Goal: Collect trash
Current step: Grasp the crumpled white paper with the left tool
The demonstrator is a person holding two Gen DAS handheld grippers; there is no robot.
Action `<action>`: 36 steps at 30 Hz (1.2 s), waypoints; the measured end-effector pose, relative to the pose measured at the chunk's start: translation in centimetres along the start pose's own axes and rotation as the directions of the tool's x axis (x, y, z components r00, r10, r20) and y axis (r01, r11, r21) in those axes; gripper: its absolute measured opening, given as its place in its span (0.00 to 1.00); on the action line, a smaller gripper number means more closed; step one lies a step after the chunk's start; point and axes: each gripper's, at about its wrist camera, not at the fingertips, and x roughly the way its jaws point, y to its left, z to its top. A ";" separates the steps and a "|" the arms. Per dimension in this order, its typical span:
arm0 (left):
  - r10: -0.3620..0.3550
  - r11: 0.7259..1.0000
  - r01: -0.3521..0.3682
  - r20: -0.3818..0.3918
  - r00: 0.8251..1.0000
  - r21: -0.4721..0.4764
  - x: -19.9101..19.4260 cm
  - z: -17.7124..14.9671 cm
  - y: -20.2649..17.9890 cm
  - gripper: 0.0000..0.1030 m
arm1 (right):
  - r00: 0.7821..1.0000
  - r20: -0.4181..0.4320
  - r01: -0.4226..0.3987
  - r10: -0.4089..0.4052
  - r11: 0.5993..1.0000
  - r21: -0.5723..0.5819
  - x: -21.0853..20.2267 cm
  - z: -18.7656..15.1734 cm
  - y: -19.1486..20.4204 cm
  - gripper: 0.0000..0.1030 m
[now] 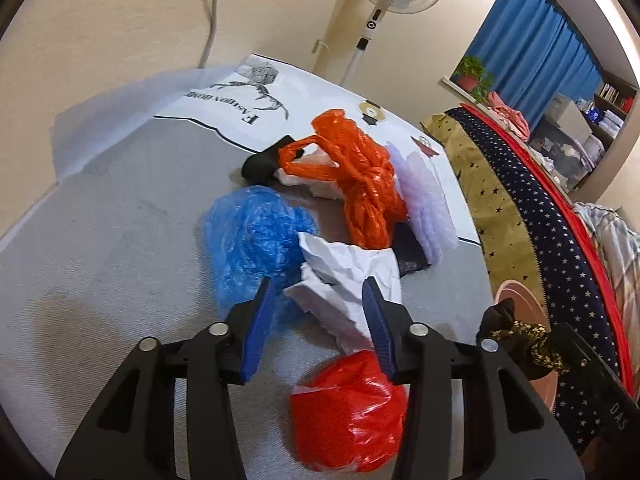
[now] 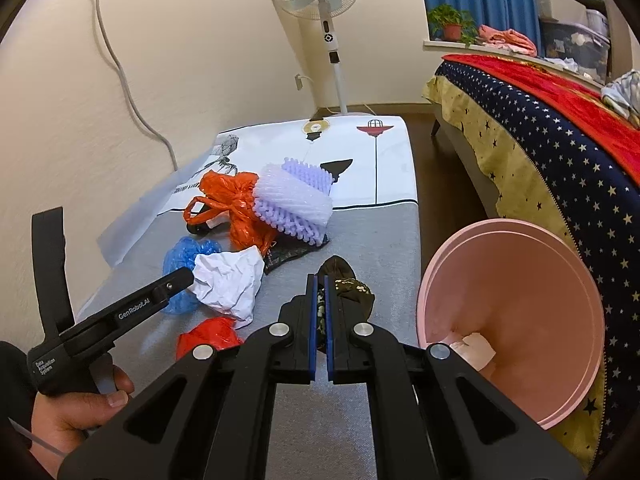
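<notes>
Trash lies on a grey mat point(image 1: 120, 260). My left gripper point(image 1: 318, 292) is open, its blue pads on either side of a crumpled white paper point(image 1: 344, 276) without pressing it. A red plastic bag point(image 1: 348, 412) lies just under it, a blue bag point(image 1: 256, 240) to its left, and a knotted orange bag point(image 1: 360, 172) beyond. My right gripper point(image 2: 320, 278) is shut on a dark, gold-speckled wrapper point(image 2: 346, 284), held above the mat left of the tilted pink bin point(image 2: 512, 320). White scraps sit inside the bin.
A lavender foam net point(image 2: 296, 204) and a black piece point(image 1: 260, 164) lie by the orange bag. A bed with a starred cover point(image 2: 560, 152) runs along the right. A standing fan point(image 2: 324, 4) is by the far wall. A hand point(image 2: 80, 408) grips the left tool.
</notes>
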 end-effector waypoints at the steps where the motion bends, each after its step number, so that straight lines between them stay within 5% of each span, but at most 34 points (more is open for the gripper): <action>1: -0.007 1.000 0.007 -0.002 1.000 0.003 0.1 0.0 -0.1 0.32 | 1.000 0.001 0.002 -0.002 1.000 -0.004 0.0 0.0 0.0 0.03; 5: -0.017 1.000 0.017 -0.012 1.000 0.009 0.1 0.2 -0.3 0.05 | 1.000 0.000 0.013 -0.013 1.000 -0.003 0.0 -0.2 -0.2 0.03; 7: -0.018 1.000 0.018 -0.005 1.000 0.018 -0.2 0.2 -0.5 0.00 | 1.000 -0.001 0.017 -0.017 1.000 0.001 -0.1 -0.2 -0.3 0.03; 13: -0.028 0.997 0.024 0.056 0.998 0.067 -2.1 0.7 -1.4 0.00 | 1.000 0.017 0.024 -0.024 1.000 -0.006 -0.9 -0.2 -0.3 0.03; 17: -0.031 0.999 0.030 0.016 0.999 0.034 -1.5 0.5 -0.8 0.01 | 1.000 0.019 0.024 -0.024 1.000 -0.001 -1.4 -0.3 -0.3 0.03; 21: -0.001 1.000 0.001 -0.001 1.000 -0.010 -0.6 -0.1 0.1 0.35 | 0.999 0.023 0.022 -0.022 1.000 -0.006 -1.8 -0.5 0.0 0.03; 32: -0.005 0.999 0.004 -0.038 0.999 -0.036 2.2 -0.1 -0.4 0.34 | 0.999 0.021 0.040 -0.040 0.999 -0.004 -1.7 -0.5 -0.8 0.03; 36: -0.016 1.000 0.016 -0.033 0.999 -0.022 2.1 0.1 -0.7 0.08 | 0.999 0.025 0.042 -0.043 0.999 0.002 -1.7 -0.4 -1.0 0.03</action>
